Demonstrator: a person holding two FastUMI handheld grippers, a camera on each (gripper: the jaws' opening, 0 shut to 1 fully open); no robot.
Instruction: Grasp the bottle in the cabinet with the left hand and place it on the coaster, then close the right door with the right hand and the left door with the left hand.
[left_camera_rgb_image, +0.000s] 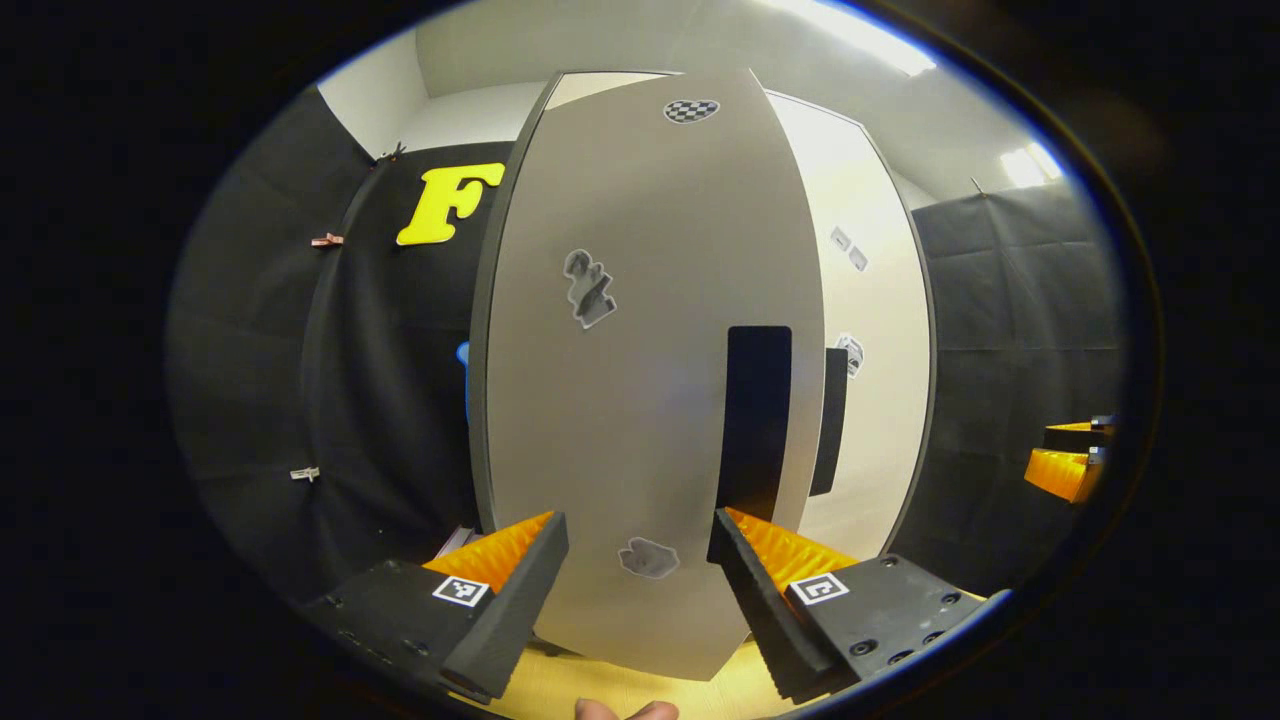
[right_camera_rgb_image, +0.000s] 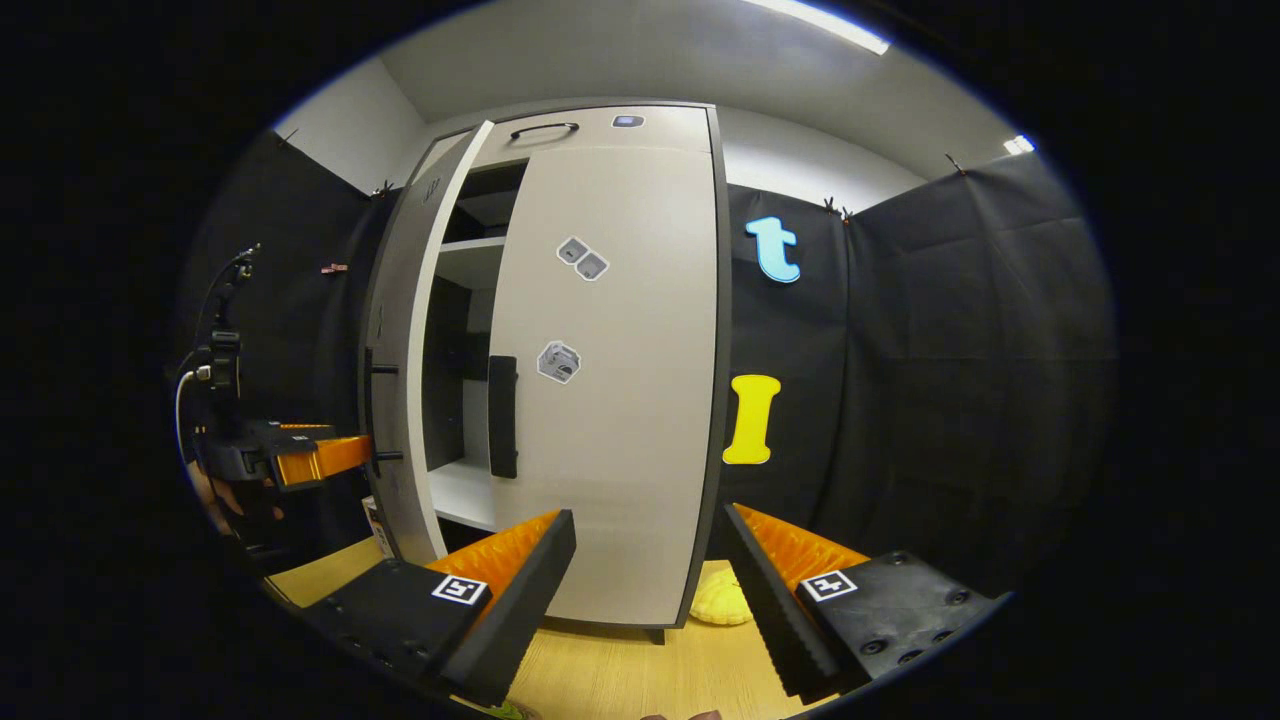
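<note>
The cabinet's grey left door (left_camera_rgb_image: 640, 330) stands close in front of my left gripper (left_camera_rgb_image: 640, 525), which is open with the door's lower face showing between its fingers. The door's black handle (left_camera_rgb_image: 757, 410) is just above the right finger. In the right gripper view the left door (right_camera_rgb_image: 395, 400) hangs ajar, and the left gripper (right_camera_rgb_image: 320, 455) sits against its outer side by the handle. The right door (right_camera_rgb_image: 610, 380) lies flat against the cabinet front. My right gripper (right_camera_rgb_image: 650, 520) is open, a short way in front of it. A yellow coaster (right_camera_rgb_image: 720, 600) lies at the cabinet's right foot.
The cabinet stands on a light wooden tabletop (right_camera_rgb_image: 620, 670). Through the gap I see white shelves (right_camera_rgb_image: 470, 250). The right gripper (left_camera_rgb_image: 1065, 465) shows at the far right of the left gripper view. Black cloth walls close in behind and on both sides.
</note>
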